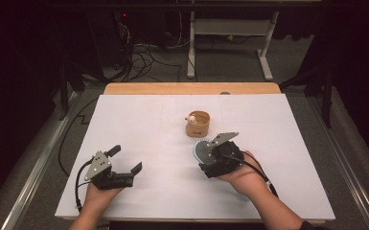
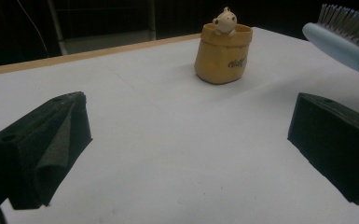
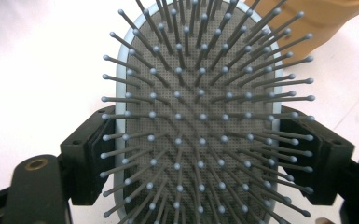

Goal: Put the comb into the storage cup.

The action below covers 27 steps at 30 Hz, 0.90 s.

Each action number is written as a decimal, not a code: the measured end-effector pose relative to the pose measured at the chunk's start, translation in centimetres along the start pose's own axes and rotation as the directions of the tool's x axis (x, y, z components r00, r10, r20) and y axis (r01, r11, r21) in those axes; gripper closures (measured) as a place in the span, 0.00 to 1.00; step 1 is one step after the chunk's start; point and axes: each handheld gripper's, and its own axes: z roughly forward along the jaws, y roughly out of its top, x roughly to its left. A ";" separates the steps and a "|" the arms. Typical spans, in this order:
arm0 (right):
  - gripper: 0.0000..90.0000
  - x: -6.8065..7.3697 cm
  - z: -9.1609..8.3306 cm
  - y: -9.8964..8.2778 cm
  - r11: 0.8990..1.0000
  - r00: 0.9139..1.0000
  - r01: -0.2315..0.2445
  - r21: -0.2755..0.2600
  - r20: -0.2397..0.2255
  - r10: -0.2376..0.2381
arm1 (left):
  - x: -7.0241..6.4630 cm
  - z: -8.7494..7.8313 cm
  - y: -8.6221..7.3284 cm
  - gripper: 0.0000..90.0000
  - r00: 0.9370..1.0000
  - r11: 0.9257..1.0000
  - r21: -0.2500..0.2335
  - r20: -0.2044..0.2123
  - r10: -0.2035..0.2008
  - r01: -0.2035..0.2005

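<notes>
Hairbrush [image 3: 196,116] head toward pot [image 1: 199,123], bristles facing camera.

We see the tabletop [image 1: 139,124] with a small pot [image 1: 199,124] standing a little right of its middle, toward the far side, and a little figurine [image 1: 191,117] perched in the pot at its left rim. Just before the pot, nearer to us, a hairbrush [image 1: 202,151] sits clamped between the jaws of the right claw [image 1: 207,154], raised off the tabletop. The left claw [image 1: 125,159] lies well apart to the left, near the front edge, jaws spread around nothing.
</notes>
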 end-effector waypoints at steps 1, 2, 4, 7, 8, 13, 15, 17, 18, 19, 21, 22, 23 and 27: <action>0.23 -0.1 -0.3 0.0 1.000 1.000 -0.004 -0.018 0.006 0.004 | 0.0 0.0 0.0 0.00 1.000 1.000 -0.001 0.000 -0.001 0.001; 0.23 -0.1 -0.5 0.0 0.999 1.000 -0.007 -0.034 0.010 0.007 | 0.0 0.0 0.0 0.00 1.000 1.000 0.000 -0.001 -0.002 0.002; 0.23 -0.3 -1.0 0.0 0.998 1.000 -0.008 -0.064 0.017 0.009 | 0.0 0.0 0.0 0.00 1.000 1.000 0.001 -0.001 -0.001 0.001; 0.23 -0.5 -1.6 -0.1 0.994 1.000 -0.013 -0.108 0.026 0.016 | 0.0 0.0 0.0 0.00 1.000 1.000 0.001 0.001 -0.001 0.001; 0.23 -0.5 -1.8 -0.1 0.992 1.000 -0.014 -0.122 0.025 0.017 | 0.0 0.0 0.0 0.00 1.000 1.000 0.004 0.001 0.003 -0.003; 0.23 -0.8 -2.6 -0.4 0.983 0.999 -0.020 -0.183 0.035 0.026 | 0.0 0.0 0.0 0.00 1.000 1.000 0.002 0.002 -0.002 0.002; 0.23 -1.0 -2.9 -0.5 0.979 0.999 -0.025 -0.205 0.033 0.032 | 0.0 0.0 0.0 0.00 1.000 1.000 0.001 0.003 -0.003 0.003; 0.23 -1.1 -3.2 -0.6 0.973 0.999 -0.031 -0.230 0.034 0.040 | 0.0 0.0 0.0 0.00 1.000 1.000 0.004 0.004 -0.001 0.001; 0.23 -1.2 -3.3 -0.7 0.970 0.999 -0.035 -0.239 0.033 0.044 | 0.0 0.0 -0.1 0.00 1.000 1.000 0.005 0.005 0.000 0.000; 0.23 -1.2 -3.4 -0.8 0.967 0.998 -0.034 -0.251 0.040 0.046 | -0.1 0.0 -0.1 0.00 1.000 1.000 0.006 0.006 0.000 0.000; 0.23 -1.3 -3.6 -1.0 0.961 0.997 -0.043 -0.274 0.043 0.057 | -0.1 0.0 -0.1 0.00 1.000 1.000 0.007 0.007 0.000 0.000; 0.23 -1.4 -3.7 -1.1 0.957 0.997 -0.047 -0.286 0.046 0.063 | -0.1 0.0 -0.1 0.00 1.000 1.000 0.007 0.007 0.000 0.000; 0.23 -1.4 -3.7 -1.2 0.953 0.997 -0.052 -0.298 0.046 0.069 | -0.1 0.0 -0.1 0.00 1.000 1.000 0.008 0.007 0.000 0.000; 0.23 -1.6 -3.9 -1.6 0.939 0.995 -0.061 -0.338 0.057 0.085 | -0.1 0.0 -0.1 0.00 1.000 1.000 0.010 0.009 -0.003 0.003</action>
